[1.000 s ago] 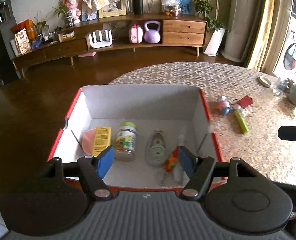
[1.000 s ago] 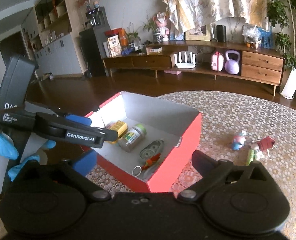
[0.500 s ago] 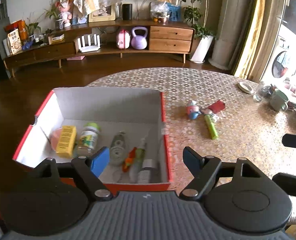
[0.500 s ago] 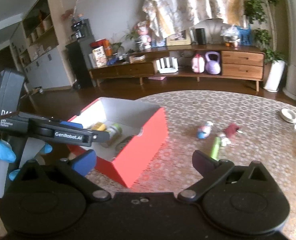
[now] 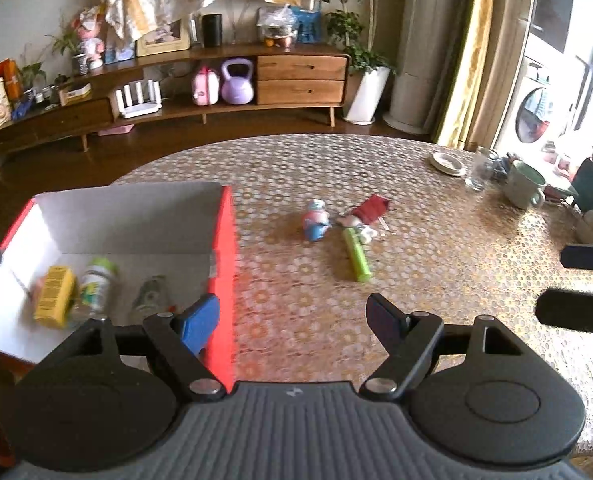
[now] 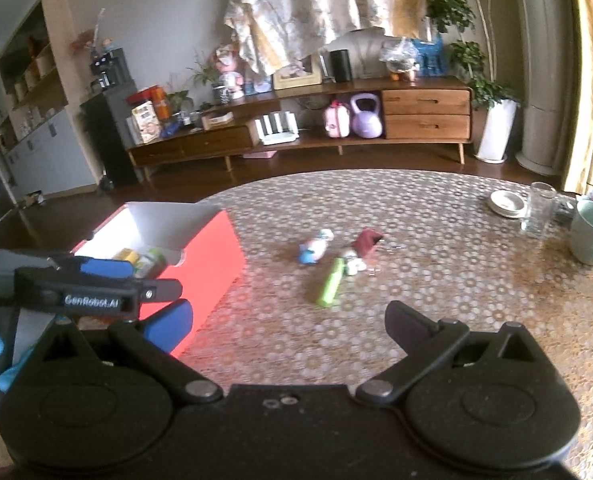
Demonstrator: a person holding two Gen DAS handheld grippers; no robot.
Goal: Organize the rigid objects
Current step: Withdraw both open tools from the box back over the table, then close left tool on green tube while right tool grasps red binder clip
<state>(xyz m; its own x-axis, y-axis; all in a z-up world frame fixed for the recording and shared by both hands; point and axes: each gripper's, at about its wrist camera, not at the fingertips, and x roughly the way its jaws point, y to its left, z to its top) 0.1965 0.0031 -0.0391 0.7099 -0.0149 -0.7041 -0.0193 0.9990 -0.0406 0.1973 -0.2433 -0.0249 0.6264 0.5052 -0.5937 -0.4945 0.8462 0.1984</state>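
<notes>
While both tongs (image 5: 292, 320) (image 6: 290, 326) gape empty, red box (image 5: 226, 264) flanks green tube (image 5: 356, 256).

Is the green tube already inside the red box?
No, the green tube lies on the patterned table, apart from the red box, beside a small figurine.

— Where's the box (image 5: 224, 264) from my left camera?

— On the table (image 5: 436, 264), at the left. In it a carton (image 5: 54, 296) lies left of a bottle (image 5: 96, 286).

— And the loose pieces?

— To the box's right I see a figurine (image 5: 315, 220), then a tube (image 5: 356, 254) just beside it; a mug (image 5: 523, 184) stands far right, behind.
</notes>
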